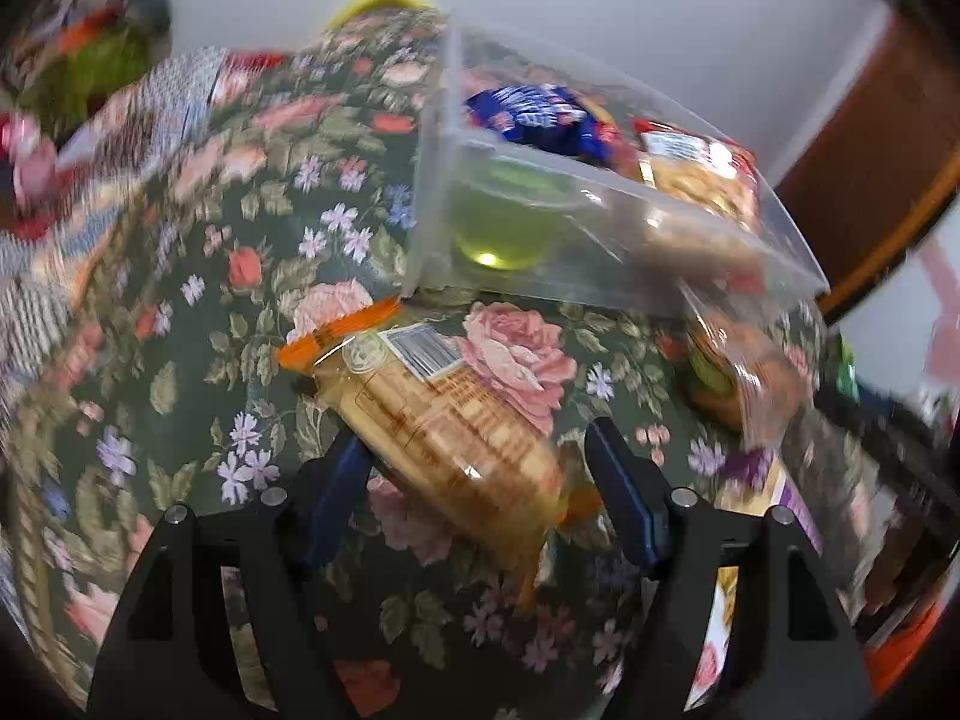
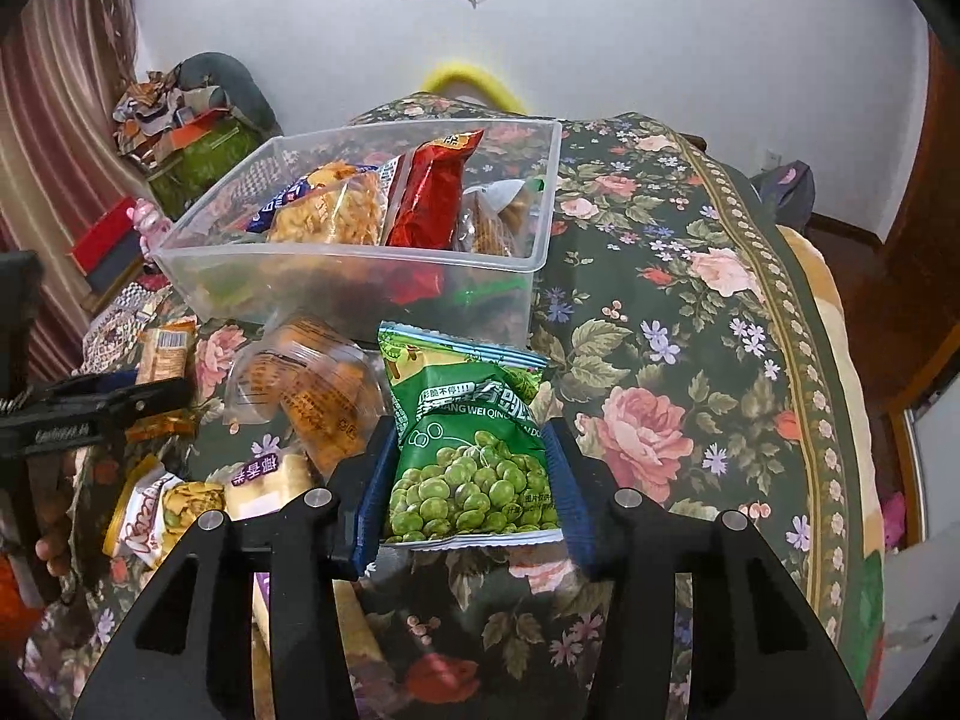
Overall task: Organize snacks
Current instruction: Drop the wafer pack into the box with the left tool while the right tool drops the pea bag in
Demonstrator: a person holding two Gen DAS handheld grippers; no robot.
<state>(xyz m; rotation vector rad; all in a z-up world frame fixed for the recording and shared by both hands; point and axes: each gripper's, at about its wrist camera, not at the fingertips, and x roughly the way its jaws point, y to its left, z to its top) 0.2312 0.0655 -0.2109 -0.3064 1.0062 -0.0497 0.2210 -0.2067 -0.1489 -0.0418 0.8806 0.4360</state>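
Note:
A clear plastic bin (image 2: 336, 255) stands on the floral cloth and holds several snack packets, among them a red one (image 2: 429, 192). My right gripper (image 2: 469, 426) is shut on a green pea packet (image 2: 468, 474), held just in front of the bin's near wall. In the left wrist view a long cracker pack with orange ends (image 1: 444, 414) lies on the cloth between the fingers of my left gripper (image 1: 480, 462). The left pad is close against it and the right pad stands apart, so the jaws are open. The bin (image 1: 540, 252) is just beyond.
A clear bag of orange snacks (image 2: 312, 384) lies in front of the bin. A purple-labelled pack (image 2: 270, 480) and a nut packet (image 2: 162, 510) lie at the near left. Boxes and clutter (image 2: 180, 138) are piled at the far left. The floral cloth (image 2: 690, 360) spreads to the right.

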